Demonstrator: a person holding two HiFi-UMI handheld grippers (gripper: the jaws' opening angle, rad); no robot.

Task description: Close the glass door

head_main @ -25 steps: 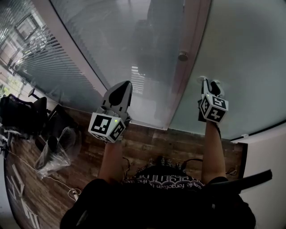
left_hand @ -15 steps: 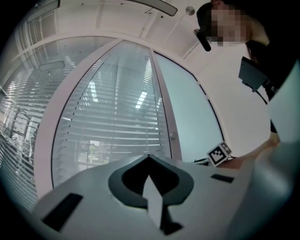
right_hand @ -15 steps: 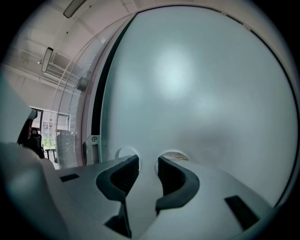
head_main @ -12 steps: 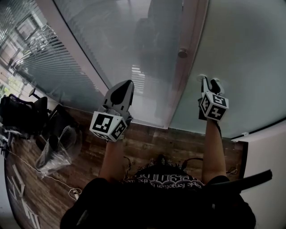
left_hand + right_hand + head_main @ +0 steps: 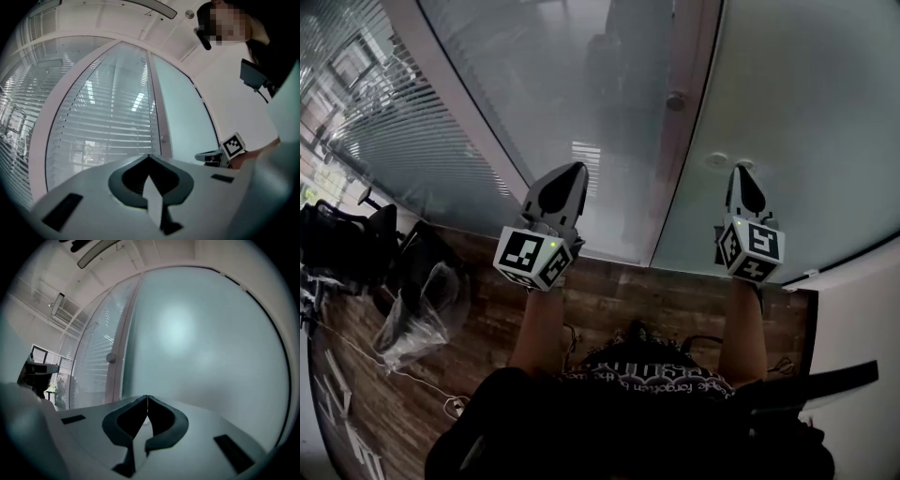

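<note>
Position first: pale frosted glass door (image 5: 806,131) upright on the right, straight ahead of the grey right claw (image 5: 742,174), edge against a pinkish vertical frame strip (image 5: 684,141) with a small round metal knob (image 5: 675,100). No gap visible between door and strip, so probably shut or all but shut; hard to confirm from these angles. Left of the strip, a clear glass pane (image 5: 534,84) with white slatted blinds (image 5: 384,131) behind.

On the right claw: closing at this moment, tips already meeting, nothing between them. Held about level, aimed at the frosted glass just below a small round fitting (image 5: 715,160); contact with the surface unclear. Likely reason: narrowed to a blunt point for pressing on a flat pane, with no handle there to pinch. On the grey left claw (image 5: 572,174): likewise pinched to a point, empty, raised before the clear pane, apparently idle and out of the door's way.

Only in the head view: both forearms, brown wood-plank floor (image 5: 619,300), crumpled clear plastic bag (image 5: 417,328) at lower left. Only in the right gripper view: right claw (image 5: 147,397) seen tip to tip against unbroken frosted glass, knob (image 5: 111,357) off to the left. Only in the left gripper view: right claw (image 5: 208,156) side-on near the glass, ceiling above.
</note>
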